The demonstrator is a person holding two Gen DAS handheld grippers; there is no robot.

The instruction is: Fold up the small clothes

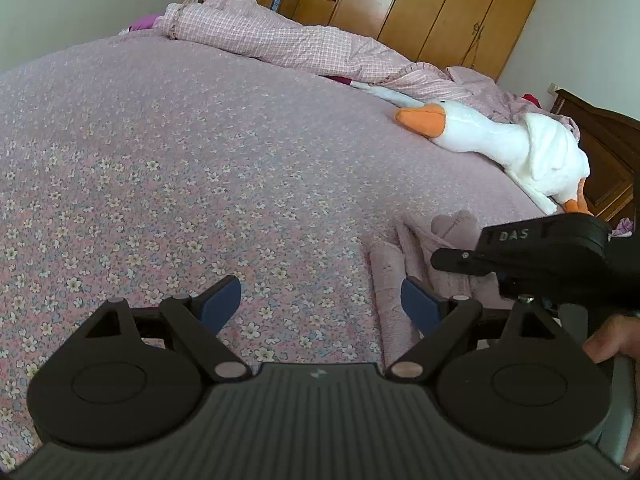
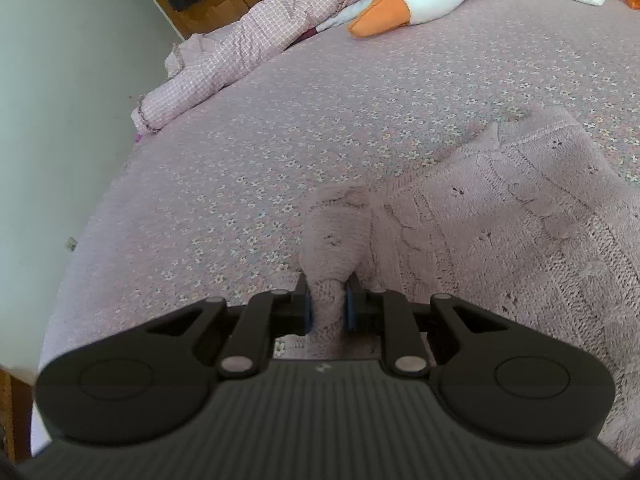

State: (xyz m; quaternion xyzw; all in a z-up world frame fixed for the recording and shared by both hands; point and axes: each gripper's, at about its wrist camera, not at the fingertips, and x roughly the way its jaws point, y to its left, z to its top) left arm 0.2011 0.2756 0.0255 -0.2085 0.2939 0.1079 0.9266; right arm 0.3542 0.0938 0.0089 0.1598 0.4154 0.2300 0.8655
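A small pale lilac knitted sweater (image 2: pixel 520 216) lies on the flowered bedspread, spread toward the right in the right wrist view. My right gripper (image 2: pixel 327 306) is shut on a bunched sleeve (image 2: pixel 336 236) of the sweater, which stands up between its blue pads. In the left wrist view the same sweater (image 1: pixel 404 276) shows at the lower right, partly behind the right gripper's black body (image 1: pixel 540 256). My left gripper (image 1: pixel 320 304) is open, low over the bedspread, its right finger (image 1: pixel 420 306) beside the sweater's edge, nothing between its fingers.
The bed (image 1: pixel 180 168) is covered in a pink flowered spread. A white plush goose (image 1: pixel 500 136) lies at the right, a rumpled checked quilt (image 1: pixel 280 36) along the far side. Wooden wardrobes (image 1: pixel 440 4) stand behind. A hand (image 1: pixel 612 340) shows at the right edge.
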